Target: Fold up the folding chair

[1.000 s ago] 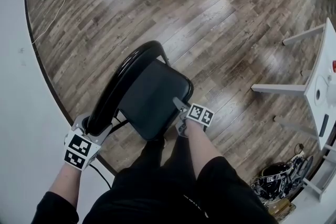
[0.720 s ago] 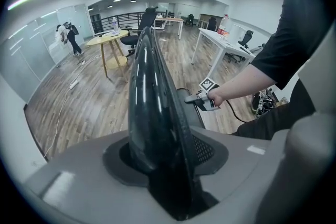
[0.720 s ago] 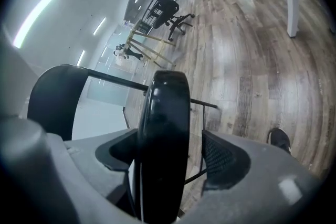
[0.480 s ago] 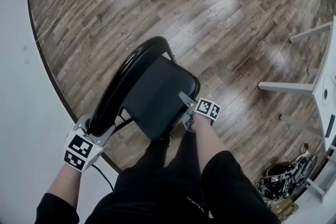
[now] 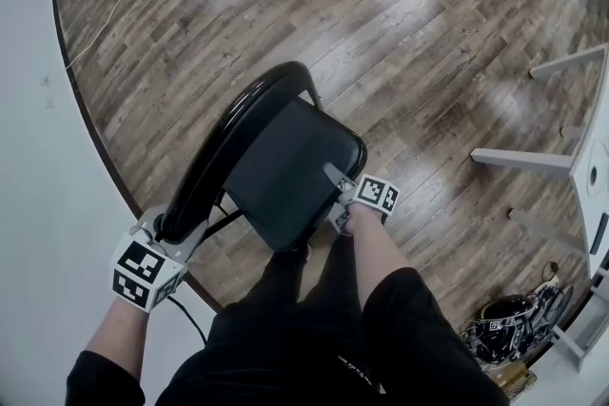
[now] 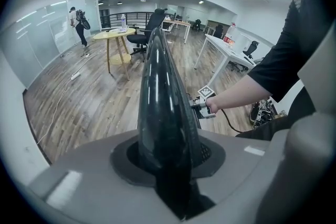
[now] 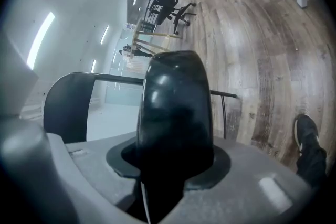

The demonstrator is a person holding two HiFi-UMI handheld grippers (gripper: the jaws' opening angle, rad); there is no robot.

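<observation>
**A:** How does the folding chair (image 5: 276,143) look to you?

**B:** Black all over. It stands open on the wooden floor (image 5: 428,62), right in front of your legs. It has a glossy curved backrest (image 5: 209,162) and a matte padded seat (image 5: 300,171), not folded up.

**A:** And your grippers?

**B:** Your left gripper (image 5: 164,231) has just been closing and clamps the end of the backrest nearest you. Your right gripper (image 5: 335,197) has just been closing too. The seat's front edge is pinched between its jaws.
</observation>
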